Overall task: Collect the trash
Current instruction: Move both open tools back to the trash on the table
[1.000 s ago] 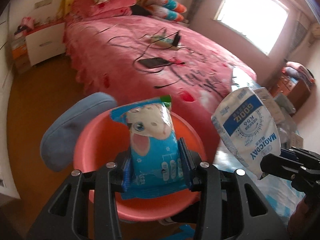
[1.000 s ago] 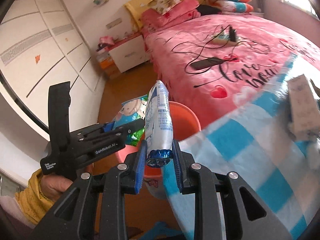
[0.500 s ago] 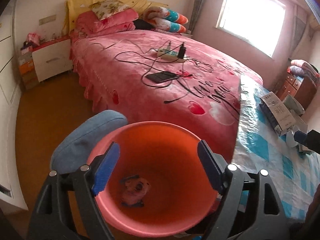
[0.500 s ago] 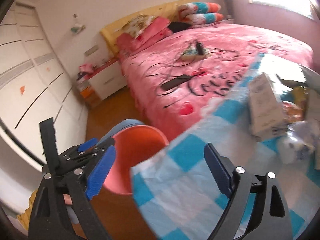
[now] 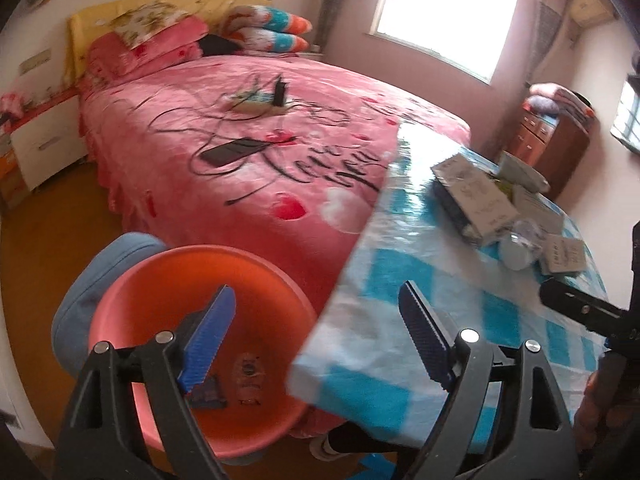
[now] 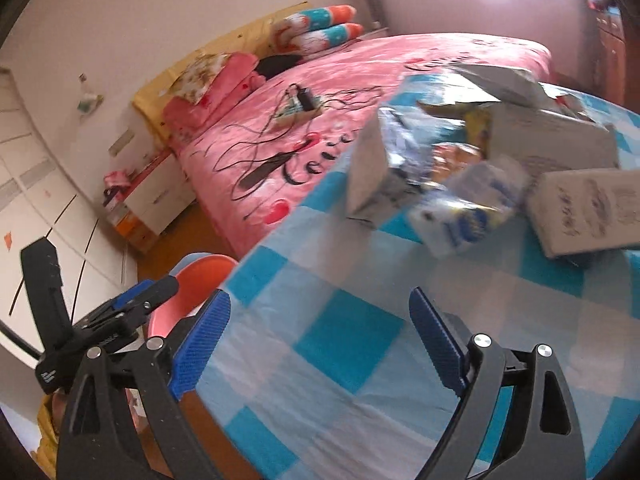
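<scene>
Left wrist: wrappers lie flat inside bucket.

Daylight pours from an overexposed window, glaring off the desk's far corner, while motion blur smears the boxes and fisheye distortion bends and darkens every frame edge.

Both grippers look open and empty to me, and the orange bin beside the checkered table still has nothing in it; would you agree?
Not quite. The bin is not empty: the left wrist view shows wrappers lying on its bottom. The rest stands: the left gripper and right gripper are both open and hold nothing, and the bin sits beside the checkered table.
</scene>
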Demonstrator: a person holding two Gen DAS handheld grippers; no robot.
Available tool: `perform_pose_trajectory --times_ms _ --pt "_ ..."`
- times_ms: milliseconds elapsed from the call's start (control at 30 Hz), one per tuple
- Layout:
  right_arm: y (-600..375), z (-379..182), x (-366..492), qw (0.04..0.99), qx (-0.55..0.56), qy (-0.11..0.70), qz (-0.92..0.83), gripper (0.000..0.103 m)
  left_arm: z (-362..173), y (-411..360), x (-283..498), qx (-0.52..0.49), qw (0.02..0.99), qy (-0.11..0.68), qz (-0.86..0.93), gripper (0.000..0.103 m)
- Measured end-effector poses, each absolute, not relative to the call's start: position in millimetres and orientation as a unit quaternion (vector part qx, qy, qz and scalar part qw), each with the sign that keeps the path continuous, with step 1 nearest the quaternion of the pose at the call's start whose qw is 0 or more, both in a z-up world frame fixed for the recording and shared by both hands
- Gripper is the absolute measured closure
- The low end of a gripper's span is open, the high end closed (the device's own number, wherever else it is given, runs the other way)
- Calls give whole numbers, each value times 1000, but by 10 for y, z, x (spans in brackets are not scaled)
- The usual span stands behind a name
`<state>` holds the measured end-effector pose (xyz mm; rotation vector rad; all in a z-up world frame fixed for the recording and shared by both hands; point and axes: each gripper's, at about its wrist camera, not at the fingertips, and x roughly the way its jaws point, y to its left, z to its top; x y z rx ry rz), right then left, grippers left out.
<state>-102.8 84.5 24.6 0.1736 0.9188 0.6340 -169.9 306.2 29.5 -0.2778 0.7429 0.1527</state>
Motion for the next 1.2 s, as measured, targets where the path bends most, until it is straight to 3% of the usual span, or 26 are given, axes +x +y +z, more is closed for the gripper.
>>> perform_pose_trajectory --times_ms 833,1200 --pt "-723 273 -762 852 251 399 228 10 781 1542 -1070 -18 930 367 -29 18" --pt "-1178 150 -455 814 341 412 226 10 1356 671 86 64 905 397 -138 18"
